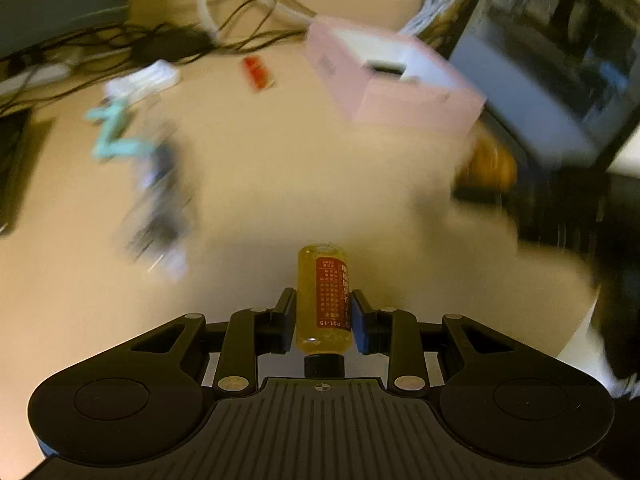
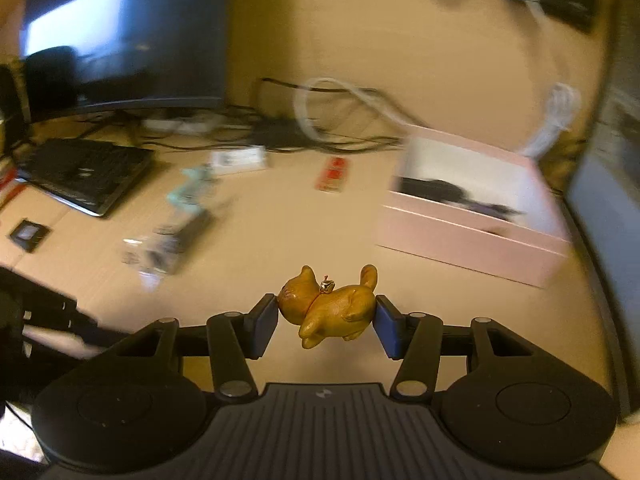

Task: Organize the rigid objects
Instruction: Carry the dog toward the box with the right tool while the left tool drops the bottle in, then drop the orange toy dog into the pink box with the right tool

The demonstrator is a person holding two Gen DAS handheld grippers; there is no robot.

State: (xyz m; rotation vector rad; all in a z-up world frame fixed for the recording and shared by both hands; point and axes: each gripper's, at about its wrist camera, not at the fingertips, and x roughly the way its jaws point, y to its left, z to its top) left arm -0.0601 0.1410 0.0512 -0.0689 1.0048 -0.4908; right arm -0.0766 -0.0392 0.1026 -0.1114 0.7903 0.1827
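A small bottle (image 1: 322, 280) of yellow liquid with a red label and a black cap lies lengthwise between the pads of my left gripper (image 1: 322, 295), which is shut on it above the tan desk. My right gripper (image 2: 326, 302) is shut on a golden-brown cat figurine (image 2: 332, 310), its pads pressing on head and rump. An open pink box (image 1: 400, 96) with a white inside sits ahead to the right of the bottle. In the right wrist view the pink box (image 2: 472, 236) holds something dark. A blurred orange shape (image 1: 488, 164) under the box's right corner looks like the figurine.
On the desk lie a teal object (image 2: 188, 192), a red packet (image 2: 334, 174), a white carton (image 2: 240, 158) and clear packets (image 2: 160, 248). Black and white cables (image 2: 320, 120) run along the back. A keyboard (image 2: 84, 176) and monitor (image 2: 124, 40) stand left, a laptop screen (image 1: 560, 60) right.
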